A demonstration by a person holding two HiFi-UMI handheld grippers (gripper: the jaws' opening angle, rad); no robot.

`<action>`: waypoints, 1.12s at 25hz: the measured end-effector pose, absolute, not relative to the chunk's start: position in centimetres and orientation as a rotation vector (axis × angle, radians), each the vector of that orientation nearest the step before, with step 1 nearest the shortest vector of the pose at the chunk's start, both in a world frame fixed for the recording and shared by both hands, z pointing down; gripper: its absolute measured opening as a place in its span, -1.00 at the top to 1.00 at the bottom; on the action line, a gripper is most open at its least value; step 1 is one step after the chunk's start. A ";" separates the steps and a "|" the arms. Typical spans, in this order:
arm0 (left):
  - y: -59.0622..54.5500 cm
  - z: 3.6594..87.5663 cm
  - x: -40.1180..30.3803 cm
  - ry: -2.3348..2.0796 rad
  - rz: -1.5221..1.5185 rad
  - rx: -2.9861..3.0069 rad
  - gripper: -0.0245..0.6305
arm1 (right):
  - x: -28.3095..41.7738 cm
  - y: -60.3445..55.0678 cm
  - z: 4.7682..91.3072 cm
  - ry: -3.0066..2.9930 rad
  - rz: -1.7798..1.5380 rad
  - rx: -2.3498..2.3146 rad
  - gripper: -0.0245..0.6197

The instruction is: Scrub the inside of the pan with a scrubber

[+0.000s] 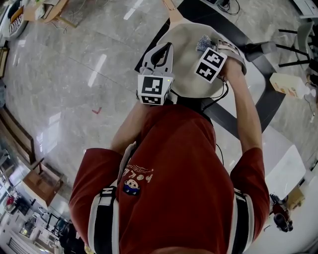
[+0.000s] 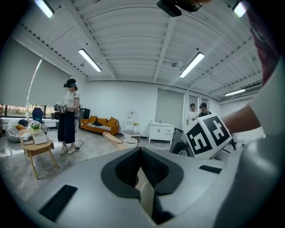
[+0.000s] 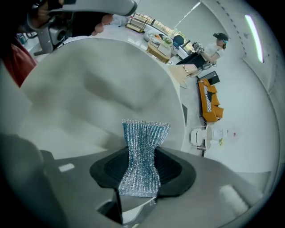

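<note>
Scrubber (image 1: 203,43) and pan (image 1: 186,74) are both up in front of us, one in each tool. In the head view the pan's pale inside faces us, and its wooden handle (image 1: 172,11) runs off at about 11 o'clock.

Our left gripper (image 1: 164,52) bites the pan's rim at roughly 9 o'clock. In the left gripper view its dark pads (image 2: 153,167) are closed together, with a thin cream edge of the pan pinched between them. Its marker cube (image 1: 151,88) sits nearest our chest.

Our right gripper (image 1: 207,48) comes in from the pan's 3 o'clock side, and its marker cube (image 1: 210,64) hangs over the bowl. Its jaws are clamped on the scrubber, a silvery blue mesh pad. In the right gripper view the mesh is squeezed narrow between the pads and flares wide again past them.

From the pan's centre, the scrubber lies at about 1 o'clock, inside the rim and over the pale surface. In the right gripper view the pan's inside fills nearly everything beyond the mesh's free end. We cannot tell whether the mesh touches the surface or sits just above it.

A white table (image 1: 283,163) lies at our 3 to 4 o'clock. In the left gripper view another person (image 2: 69,116) stands at about 9 o'clock, with an orange sofa (image 2: 100,124) farther back.
</note>
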State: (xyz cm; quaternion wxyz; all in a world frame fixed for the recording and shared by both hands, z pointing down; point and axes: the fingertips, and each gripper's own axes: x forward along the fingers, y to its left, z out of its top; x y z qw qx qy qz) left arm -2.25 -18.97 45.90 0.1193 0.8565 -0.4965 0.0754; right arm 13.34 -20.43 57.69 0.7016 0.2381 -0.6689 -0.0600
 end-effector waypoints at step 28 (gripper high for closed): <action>-18.5 46.3 -4.8 -1.530 0.282 2.456 0.91 | 6.1 -22.1 60.0 -1.832 0.316 0.743 0.33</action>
